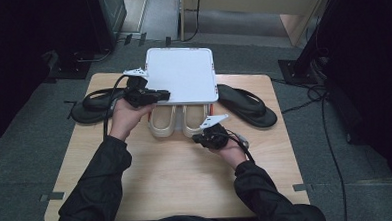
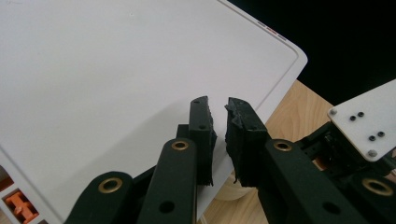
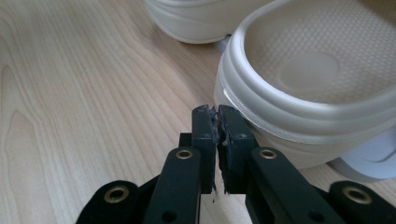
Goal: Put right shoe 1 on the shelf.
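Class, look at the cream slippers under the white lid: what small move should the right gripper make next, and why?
Probably nudge the near slipper further under the white lid. The right gripper, jaws shut, sits against its heel rim, and both heels poke out.

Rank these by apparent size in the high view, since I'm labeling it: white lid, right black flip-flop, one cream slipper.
1. white lid
2. right black flip-flop
3. cream slipper, though the lid hides its front, so it is likely bigger than it looks.

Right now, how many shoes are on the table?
4. Two cream shoes sit side by side, left one and right one, toes tucked under the white box lid. One black flip-flop lies right of the lid, another left of it. More may hide underneath.
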The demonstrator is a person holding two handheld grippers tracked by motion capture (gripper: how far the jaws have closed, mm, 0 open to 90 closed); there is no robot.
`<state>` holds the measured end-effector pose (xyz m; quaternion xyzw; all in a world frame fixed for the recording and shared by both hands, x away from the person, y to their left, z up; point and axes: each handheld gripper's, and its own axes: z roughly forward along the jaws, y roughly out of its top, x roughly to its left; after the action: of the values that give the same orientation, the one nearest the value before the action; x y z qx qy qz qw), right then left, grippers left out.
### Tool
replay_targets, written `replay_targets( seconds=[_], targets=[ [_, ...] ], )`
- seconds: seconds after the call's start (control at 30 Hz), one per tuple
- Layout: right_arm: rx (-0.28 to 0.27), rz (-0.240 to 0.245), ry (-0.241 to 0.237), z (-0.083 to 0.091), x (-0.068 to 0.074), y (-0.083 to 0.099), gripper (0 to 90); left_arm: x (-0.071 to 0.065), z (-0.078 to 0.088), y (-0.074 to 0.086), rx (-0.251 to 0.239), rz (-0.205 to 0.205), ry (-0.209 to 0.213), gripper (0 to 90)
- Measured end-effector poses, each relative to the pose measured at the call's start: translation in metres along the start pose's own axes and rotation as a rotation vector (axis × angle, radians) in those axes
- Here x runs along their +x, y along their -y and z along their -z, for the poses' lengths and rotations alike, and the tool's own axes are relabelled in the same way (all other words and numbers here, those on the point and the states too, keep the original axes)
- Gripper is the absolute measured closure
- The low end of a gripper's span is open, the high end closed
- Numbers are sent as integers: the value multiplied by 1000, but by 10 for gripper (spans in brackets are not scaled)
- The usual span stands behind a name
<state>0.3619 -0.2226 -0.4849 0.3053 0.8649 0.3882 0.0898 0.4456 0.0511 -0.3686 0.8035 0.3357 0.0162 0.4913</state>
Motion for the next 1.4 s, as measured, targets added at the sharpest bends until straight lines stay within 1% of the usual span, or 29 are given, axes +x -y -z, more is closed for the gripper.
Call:
replay_targets(
  seconds=[0.1,0.3,0.4,0.5,0.57,0.6,0.7,0.77,0.8,0.87,0.9,0.97,1.07,1.1,1.17,1.2,1.23,1.3,1.37,1.4],
  targets=[
    [-5,-8,-3,-1,-3,0,848,0,0,0,1,-1,-2,805],
    [-2,-16,-2,-1,-2,0,827,-1,0,0,-1,-4,-3,806],
    [-2,-23,-4,1,-1,0,817,-1,0,0,-1,-8,-10,803],
    [-27,-27,-12,4,0,-2,820,-1,0,0,-3,-5,-11,801],
    [-42,-20,-6,6,1,-4,821,0,0,0,-3,3,-1,792],
    [-45,-25,-2,6,2,-5,821,0,0,0,-3,4,1,787],
    [-42,-28,17,6,0,-5,833,0,1,0,0,1,0,789],
    [-50,-42,-7,6,-6,-3,859,0,1,0,1,2,-1,795],
    [-52,-36,-10,5,-7,-4,863,-1,1,0,1,0,-3,795],
    [-50,-28,4,4,-8,-4,862,-1,1,0,1,0,-4,795],
    [-51,-25,4,3,-9,-5,862,-1,1,0,2,-1,-5,794],
    [-48,-42,0,3,-9,-6,855,-1,1,0,2,0,-4,788],
    [-36,-48,-2,4,-7,-6,841,-1,2,-1,4,5,3,760],
    [-35,-52,-11,5,-6,-5,837,-1,2,-1,9,8,8,748],
    [-39,-58,-23,9,-4,-4,828,-1,5,-2,14,10,3,721],
    [-38,-54,-29,12,-2,-3,819,-1,6,-2,19,6,5,710],
    [-40,-52,-32,14,-1,-3,811,-1,8,-1,17,12,0,701],
    [-46,-49,-40,20,3,-1,787,-2,14,-1,9,13,-3,697],
    [-50,-43,-53,26,6,0,744,-3,20,-1,-4,16,-9,687],
    [-46,-55,-63,28,8,0,726,-4,25,-1,-10,15,-13,682]
  ],
)
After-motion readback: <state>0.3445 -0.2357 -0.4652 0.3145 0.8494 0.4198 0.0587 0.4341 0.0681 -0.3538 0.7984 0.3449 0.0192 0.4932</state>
